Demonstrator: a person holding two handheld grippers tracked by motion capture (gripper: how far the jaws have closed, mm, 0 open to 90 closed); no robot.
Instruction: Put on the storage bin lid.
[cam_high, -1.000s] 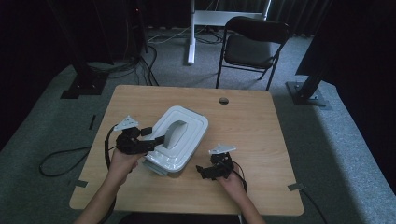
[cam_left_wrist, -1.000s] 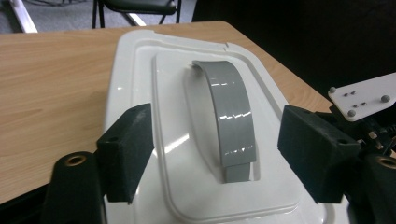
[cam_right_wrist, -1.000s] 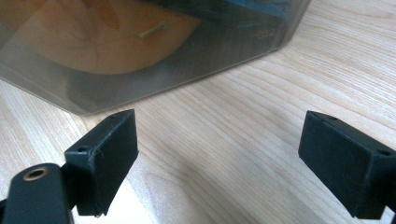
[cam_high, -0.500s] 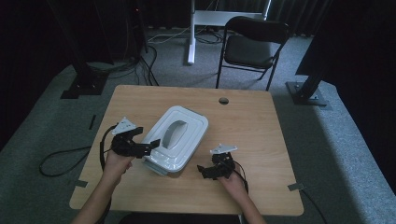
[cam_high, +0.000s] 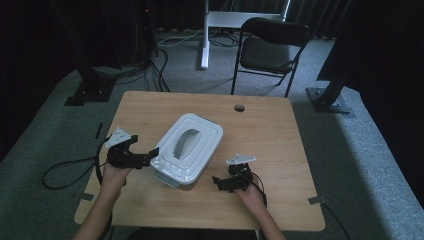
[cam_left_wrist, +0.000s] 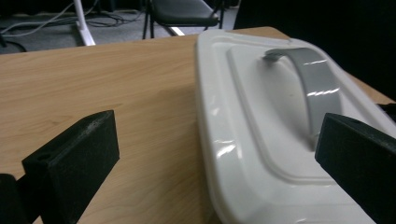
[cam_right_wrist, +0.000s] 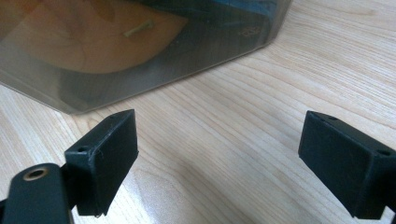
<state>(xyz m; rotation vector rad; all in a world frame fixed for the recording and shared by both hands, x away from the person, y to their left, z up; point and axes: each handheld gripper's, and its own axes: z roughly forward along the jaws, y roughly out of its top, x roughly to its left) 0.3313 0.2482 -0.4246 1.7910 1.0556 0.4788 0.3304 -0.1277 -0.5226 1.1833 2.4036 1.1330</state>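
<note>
A white rectangular plastic storage box with a grey arched handle on its lid (cam_high: 186, 149) sits a little left of centre on the light wooden bench (cam_high: 260, 130), turned at an angle so its long side runs toward the upper right of the frame. At the box's lower-left end the left gripper (cam_high: 151, 156) is held by the person's left hand (cam_high: 114, 173), its jaws spread wide — in the left gripper view one black pad hangs over bare wood at the lower left while the other sits at the right edge over the lid (cam_left_wrist: 261, 126), just beside the near foot of the grey handle (cam_left_wrist: 310, 84). Whether either pad touches the box I cannot tell. Lower right of the box, the right gripper (cam_high: 218, 182) rests low over the bench in the right hand (cam_high: 250, 195), apart from the box, its jaws also wide open with nothing between them; its own view shows bare wood grain between the pads and the smoky translucent wall of the box (cam_right_wrist: 140, 51) across the upper left. A small round hole (cam_high: 239, 107) marks the bench near its far edge, and a black folding chair (cam_high: 270, 47) stands on the grey carpet beyond — upper centre of the frame.
</note>
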